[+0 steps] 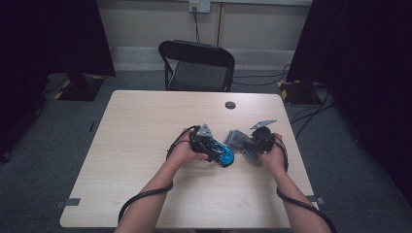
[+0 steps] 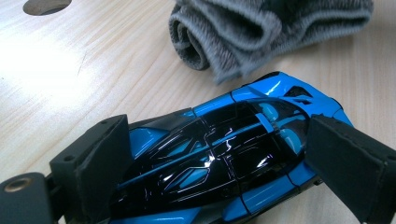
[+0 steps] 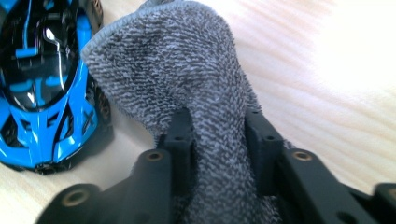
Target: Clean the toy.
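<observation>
A pale wooden table (image 1: 145, 145) stands on grey carpet, with a black folding chair (image 1: 197, 65) behind it and dark curtains at both sides of the room. A small round dark spot (image 1: 230, 105) sits near the table's far edge.

On the left, the person's left hand (image 1: 183, 153) holds the left gripper (image 1: 214, 148) low over the tabletop. Its two black jaws stand on either side of a blue and black toy car (image 2: 224, 163), pressed against the car's flanks, so the car is clamped between them. The car lies on the table near the middle, its nose pointing toward the right gripper.

Just beside the car's front lies a grey towel cloth (image 2: 243, 32), bunched into soft folds. It is very near the car; in the right gripper view its edge overlaps the car's side.

On the right, the right hand (image 1: 274, 155) holds the right gripper (image 3: 217, 140). Its jaws stand narrow with a fold of the grey cloth pinched between them, the fabric bulging above them.
</observation>
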The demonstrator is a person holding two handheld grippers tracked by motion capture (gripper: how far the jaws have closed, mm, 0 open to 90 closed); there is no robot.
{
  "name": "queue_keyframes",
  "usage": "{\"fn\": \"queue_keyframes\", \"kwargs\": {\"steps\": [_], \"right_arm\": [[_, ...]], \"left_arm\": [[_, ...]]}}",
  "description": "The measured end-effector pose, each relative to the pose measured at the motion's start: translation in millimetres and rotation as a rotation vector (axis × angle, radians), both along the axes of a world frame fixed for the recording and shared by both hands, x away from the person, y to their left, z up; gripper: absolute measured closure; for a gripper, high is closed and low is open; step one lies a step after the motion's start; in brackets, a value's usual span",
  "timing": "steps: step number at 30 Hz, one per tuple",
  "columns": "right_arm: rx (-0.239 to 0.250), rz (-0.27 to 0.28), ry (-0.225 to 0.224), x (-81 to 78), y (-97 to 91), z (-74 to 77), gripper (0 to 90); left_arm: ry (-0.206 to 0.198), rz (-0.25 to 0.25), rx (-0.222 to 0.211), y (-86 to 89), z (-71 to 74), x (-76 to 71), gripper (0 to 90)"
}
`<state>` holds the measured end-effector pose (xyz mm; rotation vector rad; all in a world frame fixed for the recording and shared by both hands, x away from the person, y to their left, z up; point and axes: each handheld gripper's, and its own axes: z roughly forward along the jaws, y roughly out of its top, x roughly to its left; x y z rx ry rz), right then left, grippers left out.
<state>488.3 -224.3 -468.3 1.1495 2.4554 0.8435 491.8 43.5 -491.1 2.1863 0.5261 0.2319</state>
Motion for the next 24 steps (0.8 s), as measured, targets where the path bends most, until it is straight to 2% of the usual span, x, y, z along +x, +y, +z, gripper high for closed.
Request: {"fn": "queue_keyframes", "kwargs": {"steps": [5,10,14,17,19,22,24], "right_arm": [[0.019,0.003,0.005,-6.6,0.0,-2.2,50.1],[0.056,-0.002,-0.011,-11.6,-12.0,3.0,48.0],[0.039,-0.015,-0.002,-13.3,-20.8,2.2,45.9],[0.045,-0.005,0.018,-14.6,-24.0,-5.3,51.3],[0.045,0.001,0.031,-15.4,-22.1,-9.3,61.5],[0.033,-0.001,0.04,-15.0,-18.2,-9.9,72.2],[0.02,-0.008,0.037,-14.1,-16.1,-8.8,75.5]], "left_arm": [[-0.003,0.0,-0.007,0.0,-0.6,-0.4,7.2],[0.003,0.001,-0.002,-1.5,0.1,-0.7,7.2],[0.004,0.0,-0.001,-2.2,0.1,-1.1,7.2],[0.004,0.0,-0.001,-2.3,0.1,-1.1,7.2],[0.005,-0.001,0.0,-2.3,0.3,-0.9,7.2],[0.007,-0.002,0.003,-2.6,0.6,-0.7,7.2],[0.006,0.001,0.003,-2.7,0.7,-0.5,7.0]]}}
